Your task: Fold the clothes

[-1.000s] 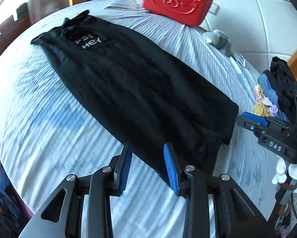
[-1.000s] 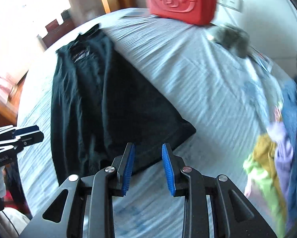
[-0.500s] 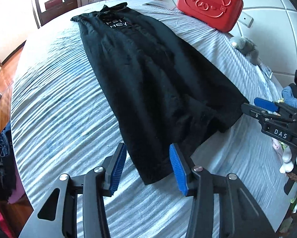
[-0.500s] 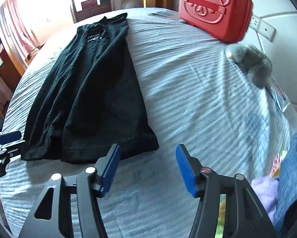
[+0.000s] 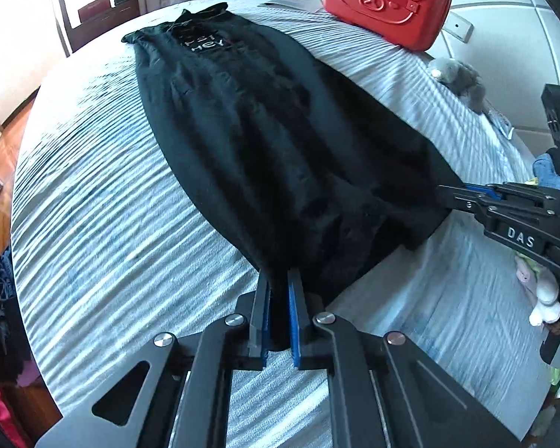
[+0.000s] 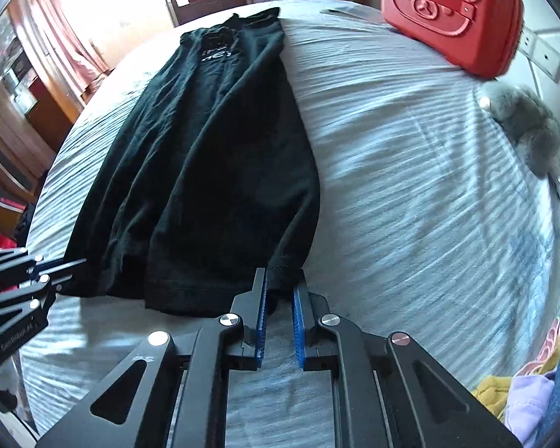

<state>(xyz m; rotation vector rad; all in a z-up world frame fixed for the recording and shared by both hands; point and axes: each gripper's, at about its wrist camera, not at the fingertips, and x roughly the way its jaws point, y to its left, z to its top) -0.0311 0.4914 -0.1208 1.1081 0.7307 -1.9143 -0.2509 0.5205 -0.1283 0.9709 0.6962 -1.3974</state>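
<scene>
The left tongs (image 5: 278,298) had just been closing and were pinching the near left corner of the hem of the black garment (image 5: 280,142), with dark cloth visibly caught between the blue pads (image 5: 294,313). The right tongs (image 6: 280,298) had likewise just been closing and were pinching the opposite hem corner, a fold of cloth standing between their pads (image 6: 261,310). Gripping both hem corners at once probably served to keep the lower edge taut and square, so that it could be carried as one straight line toward the collar. The garment lay flat along the bed (image 5: 111,224), already narrowed lengthwise, its hem near the bed's near edge and its printed chest toward the far edge. This layout suggested that the side folds were done and the lengthwise fold remained. A red case (image 5: 388,0) stood at the far right corner of the bed, with a grey plush toy (image 5: 459,78) along the right edge; both sat well apart from the garment and left the fold path free. A pile of coloured clothes (image 6: 522,373) lay at the near right corner, presumably awaiting folding.
</scene>
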